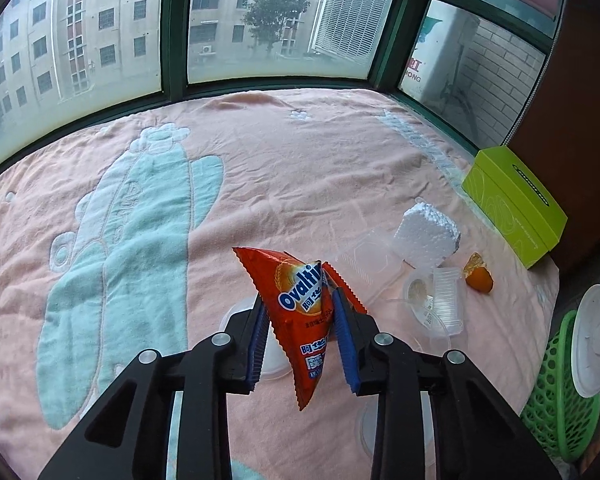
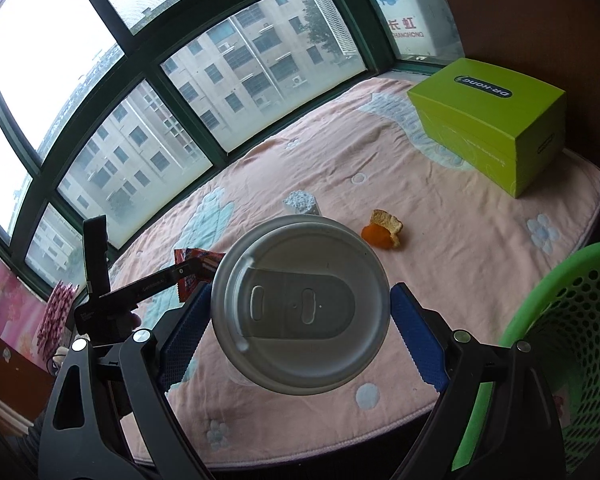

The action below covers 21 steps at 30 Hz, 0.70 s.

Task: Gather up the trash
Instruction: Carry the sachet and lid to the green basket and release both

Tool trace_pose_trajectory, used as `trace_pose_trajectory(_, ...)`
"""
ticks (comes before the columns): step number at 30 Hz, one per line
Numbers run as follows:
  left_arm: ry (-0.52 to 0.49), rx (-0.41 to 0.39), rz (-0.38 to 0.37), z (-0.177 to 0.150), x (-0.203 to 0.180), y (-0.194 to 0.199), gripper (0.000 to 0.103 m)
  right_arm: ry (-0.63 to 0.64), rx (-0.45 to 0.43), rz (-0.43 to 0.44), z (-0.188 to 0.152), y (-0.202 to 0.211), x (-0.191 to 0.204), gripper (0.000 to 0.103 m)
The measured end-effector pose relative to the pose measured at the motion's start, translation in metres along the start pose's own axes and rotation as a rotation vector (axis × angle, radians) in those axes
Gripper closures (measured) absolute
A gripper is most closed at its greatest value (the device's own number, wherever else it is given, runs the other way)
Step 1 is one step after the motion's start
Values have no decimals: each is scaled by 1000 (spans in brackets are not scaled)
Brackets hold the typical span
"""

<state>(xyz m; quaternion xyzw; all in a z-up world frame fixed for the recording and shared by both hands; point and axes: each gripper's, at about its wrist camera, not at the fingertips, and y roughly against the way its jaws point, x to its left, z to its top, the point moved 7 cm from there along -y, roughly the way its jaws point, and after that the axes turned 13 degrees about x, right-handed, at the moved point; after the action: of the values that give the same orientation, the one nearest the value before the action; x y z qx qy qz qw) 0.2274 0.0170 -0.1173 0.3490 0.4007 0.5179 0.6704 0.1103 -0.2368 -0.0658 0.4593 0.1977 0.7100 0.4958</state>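
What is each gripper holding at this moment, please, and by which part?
The left gripper pinches the orange Ovaltine sachet across its middle. The right gripper holds a lidded cup, its pads apparently on the body beneath the white lid.

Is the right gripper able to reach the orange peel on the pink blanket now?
Probably not: the right gripper is shut on a white-lidded cup filling its fingers. The orange peel itself lies unobstructed.

Green box (image 2: 488, 128) on pink blanket (image 1: 300, 160) (pale blue cartoon print) beneath green-framed windows (image 1: 176, 28).
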Motion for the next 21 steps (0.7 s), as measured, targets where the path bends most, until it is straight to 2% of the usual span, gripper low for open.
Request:
trace_pose_trajectory(11, 4, -140, 37, 0, -2, 71, 74, -23, -71, -58, -18, 44, -20, 15)
trace_pose_trajectory(15, -8, -168, 16, -2, -14, 90, 74, -37, -92, -84, -27, 57, -31, 15)
trace_pose_trajectory(21, -65, -189, -53, -15, -53, 111, 74, -67, -127, -125, -42, 80, -50, 15)
